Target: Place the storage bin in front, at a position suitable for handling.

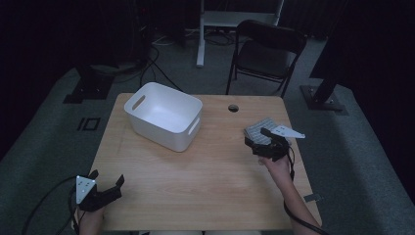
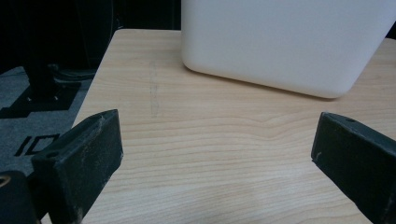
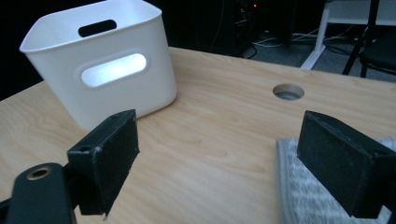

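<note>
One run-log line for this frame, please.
right tongs: open, at grey cloth | left tongs: open, idle | white bin: empty

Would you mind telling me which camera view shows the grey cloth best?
The high view: the cloth lies on the table near its right edge, its outline mostly visible, with the right gripper over its near part. The right gripper view shows just a striped corner behind one jaw. The left gripper view faces the bin.

The folded grey cloth (image 1: pixel 261 128) lies flat near the table's right edge. It has a fine pale pattern.
</note>
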Available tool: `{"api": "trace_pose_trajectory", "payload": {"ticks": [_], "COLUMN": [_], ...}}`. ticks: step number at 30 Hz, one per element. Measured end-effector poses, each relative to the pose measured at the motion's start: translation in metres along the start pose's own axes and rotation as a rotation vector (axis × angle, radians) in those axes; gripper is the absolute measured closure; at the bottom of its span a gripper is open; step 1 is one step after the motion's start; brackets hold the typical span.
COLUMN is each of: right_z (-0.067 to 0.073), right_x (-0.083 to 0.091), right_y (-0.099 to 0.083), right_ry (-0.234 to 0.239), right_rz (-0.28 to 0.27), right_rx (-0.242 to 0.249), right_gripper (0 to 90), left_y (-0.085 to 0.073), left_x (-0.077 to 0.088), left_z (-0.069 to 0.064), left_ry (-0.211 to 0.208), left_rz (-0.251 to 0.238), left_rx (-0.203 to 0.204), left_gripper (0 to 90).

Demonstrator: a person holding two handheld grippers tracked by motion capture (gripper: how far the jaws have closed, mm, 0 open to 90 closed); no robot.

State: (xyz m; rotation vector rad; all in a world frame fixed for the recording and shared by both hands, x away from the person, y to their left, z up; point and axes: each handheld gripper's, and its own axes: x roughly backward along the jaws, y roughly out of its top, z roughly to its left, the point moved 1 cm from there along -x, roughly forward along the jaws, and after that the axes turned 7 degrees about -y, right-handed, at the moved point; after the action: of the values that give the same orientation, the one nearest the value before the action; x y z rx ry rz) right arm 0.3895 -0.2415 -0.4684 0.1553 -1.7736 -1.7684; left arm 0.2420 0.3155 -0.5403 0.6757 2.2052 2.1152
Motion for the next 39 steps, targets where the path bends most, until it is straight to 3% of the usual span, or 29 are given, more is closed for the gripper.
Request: {"api": "trace_pose_trajectory", "payload": {"ticks": [14, 27, 39], "right_z": [0.015, 0.022, 0.038], "right_x": [-0.035, -0.059, -0.084], "right_y": [0.026, 0.039, 0.057], "right_ry": [0.041, 0.055, 0.083], "right_rz": [0.001, 0.004, 0.024], "right_rx": [0.01, -0.006, 0.016], "right_gripper": [12.4, 12.4, 12.6], "left_y": [-0.001, -0.001, -0.002], "left_x": [0.0, 0.0, -0.001], "left_z": [-0.001, -0.001, -0.001], "left_ry": [-0.013, -0.033, -0.041], "left_rz": [0.01, 0.012, 0.018], "left_rx": [-0.025, -0.023, -0.02], "left_gripper": [2.1, 2.1, 2.1]}}
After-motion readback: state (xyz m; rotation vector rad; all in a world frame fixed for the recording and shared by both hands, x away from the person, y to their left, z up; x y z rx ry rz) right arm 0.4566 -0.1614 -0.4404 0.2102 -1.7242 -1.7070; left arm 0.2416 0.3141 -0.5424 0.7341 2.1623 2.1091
